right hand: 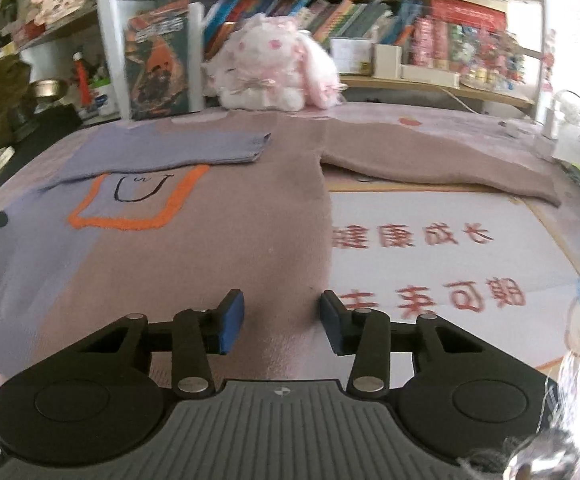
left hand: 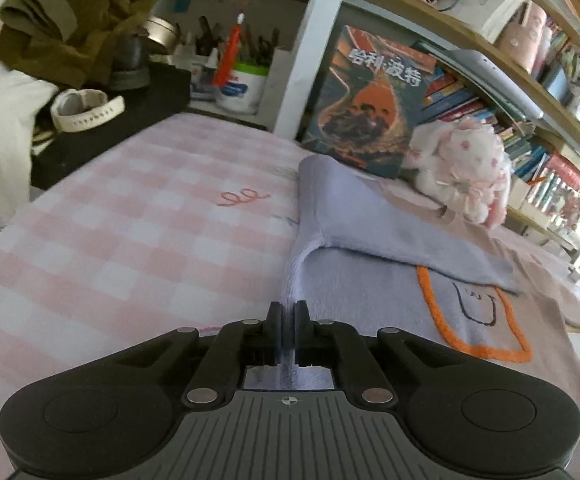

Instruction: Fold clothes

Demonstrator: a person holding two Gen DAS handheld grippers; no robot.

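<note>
A sweater, mauve-brown with a lavender left part and an orange-outlined patch (right hand: 138, 200), lies flat on the table. Its lavender sleeve (right hand: 194, 146) is folded across the chest; its brown sleeve (right hand: 441, 164) stretches out to the right. In the left wrist view my left gripper (left hand: 288, 314) is shut on the lavender side edge of the sweater (left hand: 369, 224), lifting it into a ridge. In the right wrist view my right gripper (right hand: 282, 314) is open and empty, just above the brown hem area of the sweater (right hand: 250, 248).
A pink checked cloth (left hand: 130, 240) covers the table to the left. A white sheet with red characters (right hand: 429, 248) lies under the sweater at the right. A plush rabbit (right hand: 274, 72), a book (left hand: 365, 96) and bookshelves stand behind. A watch (left hand: 86, 110) and olive clothing (left hand: 70, 16) sit far left.
</note>
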